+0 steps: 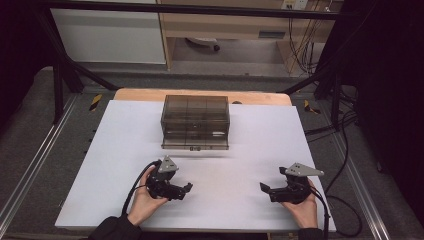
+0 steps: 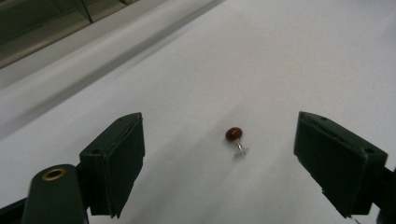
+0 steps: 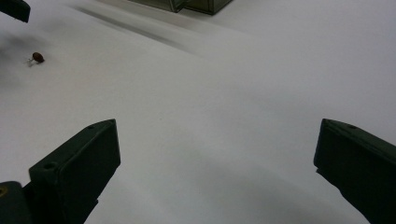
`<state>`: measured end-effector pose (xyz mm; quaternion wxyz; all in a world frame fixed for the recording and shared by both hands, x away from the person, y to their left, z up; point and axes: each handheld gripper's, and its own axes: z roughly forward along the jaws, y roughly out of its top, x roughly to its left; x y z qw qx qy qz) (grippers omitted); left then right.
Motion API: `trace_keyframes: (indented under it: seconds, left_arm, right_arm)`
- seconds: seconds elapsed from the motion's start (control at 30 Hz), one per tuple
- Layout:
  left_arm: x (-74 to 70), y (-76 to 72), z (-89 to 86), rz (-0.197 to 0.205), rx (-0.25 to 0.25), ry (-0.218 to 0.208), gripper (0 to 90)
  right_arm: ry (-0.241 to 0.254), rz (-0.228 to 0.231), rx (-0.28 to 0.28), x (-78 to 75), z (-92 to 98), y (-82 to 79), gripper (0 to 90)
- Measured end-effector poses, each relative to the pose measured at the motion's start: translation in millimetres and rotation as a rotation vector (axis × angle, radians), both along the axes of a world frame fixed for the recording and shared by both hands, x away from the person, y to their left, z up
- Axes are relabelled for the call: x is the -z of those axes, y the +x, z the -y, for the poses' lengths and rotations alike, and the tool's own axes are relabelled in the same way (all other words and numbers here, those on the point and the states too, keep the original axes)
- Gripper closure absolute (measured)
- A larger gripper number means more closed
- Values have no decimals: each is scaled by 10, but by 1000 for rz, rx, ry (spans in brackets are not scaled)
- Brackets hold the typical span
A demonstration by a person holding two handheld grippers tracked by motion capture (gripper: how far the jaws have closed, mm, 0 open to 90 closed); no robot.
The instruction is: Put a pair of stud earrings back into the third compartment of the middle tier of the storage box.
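Small brown-headed pin (image 2: 236, 140) lying on white table (image 2: 280, 56), lone, untouched.

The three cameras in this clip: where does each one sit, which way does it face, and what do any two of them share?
High view: above the person's side, looking forward and down at the white table, the smoky box, both hands and the left gripper and right gripper.
Left gripper view: rides the left gripper, facing the table between its open jaws, over a small red bead earring.
Right gripper view: rides the right gripper, jaws open over the bare table.
Shared: both gripper views show the earring and a box edge.
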<state>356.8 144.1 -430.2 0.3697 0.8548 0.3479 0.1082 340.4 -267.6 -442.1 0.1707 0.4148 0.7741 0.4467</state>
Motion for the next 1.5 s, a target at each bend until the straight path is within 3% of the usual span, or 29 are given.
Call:
trace_keyframes:
  seconds: [0.3, 0.63, 0.9, 1.3, 1.5]
  left_arm:
    - [79, -44, 91, -23, 8, 14, 321]
    - [99, -68, 106, -35, 9, -7, 579]
    - [134, -49, 105, -47, -4, -15, 664]
    - [169, -61, 143, -34, -12, 16, 786]
    - [168, -59, 143, -34, -18, 20, 803]
  right_arm:
    - [-3, -2, -1, 1, -5, -2, 10]
    - [-1, -1, 1, -4, -2, -7, 10]
    - [1, -1, 1, -4, -3, -7, 10]
    - [1, 1, 0, -7, -1, -8, 10]
    - [2, 1, 0, -6, -1, -7, 10]
